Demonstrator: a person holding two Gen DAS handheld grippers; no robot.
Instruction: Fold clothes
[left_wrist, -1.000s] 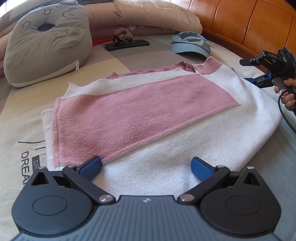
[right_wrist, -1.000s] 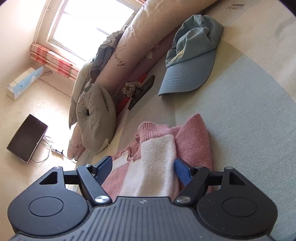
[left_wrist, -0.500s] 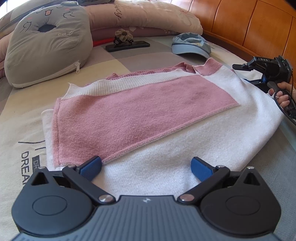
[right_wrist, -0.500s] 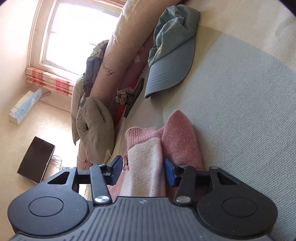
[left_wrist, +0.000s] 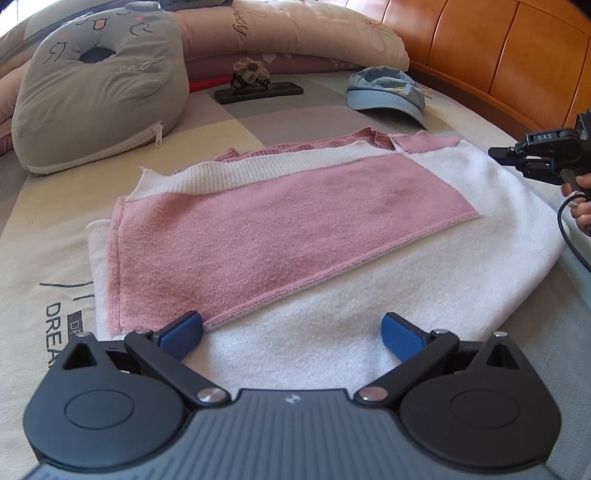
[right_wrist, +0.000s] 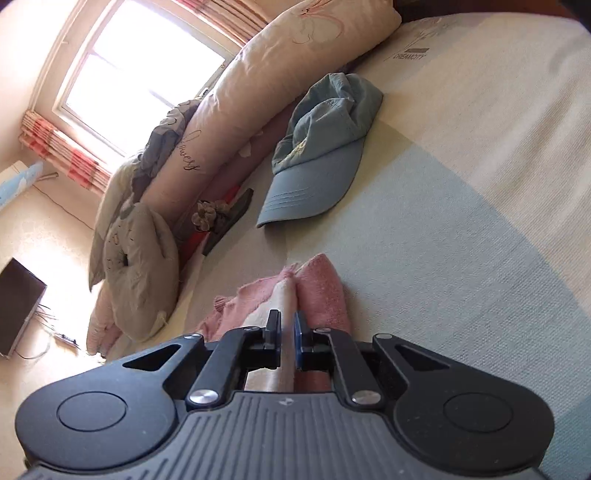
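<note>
A pink and white sweater (left_wrist: 295, 221) lies flat on the bed, with a pink panel folded over its white body. My left gripper (left_wrist: 291, 330) hovers open over the near white edge, with nothing pinched between its blue pads. At the sweater's far right corner is my right gripper (left_wrist: 498, 153), held by a person's hand. In the right wrist view the right gripper (right_wrist: 286, 328) has its jaws closing tight on a fold of the sweater (right_wrist: 321, 291), with white fabric pressed between the pads.
A blue cap (left_wrist: 384, 92) lies beyond the sweater. A grey cat cushion (left_wrist: 99, 85) sits at the far left, with a dark phone (left_wrist: 258, 92) carrying a flower clip beside it. A long pillow (left_wrist: 288, 33) and the wooden headboard (left_wrist: 498, 55) bound the bed.
The right gripper's jaws went from wide apart around the sweater's corner to pressed on a white fold. It tilted and shifted slightly. The left gripper stayed still and open.
</note>
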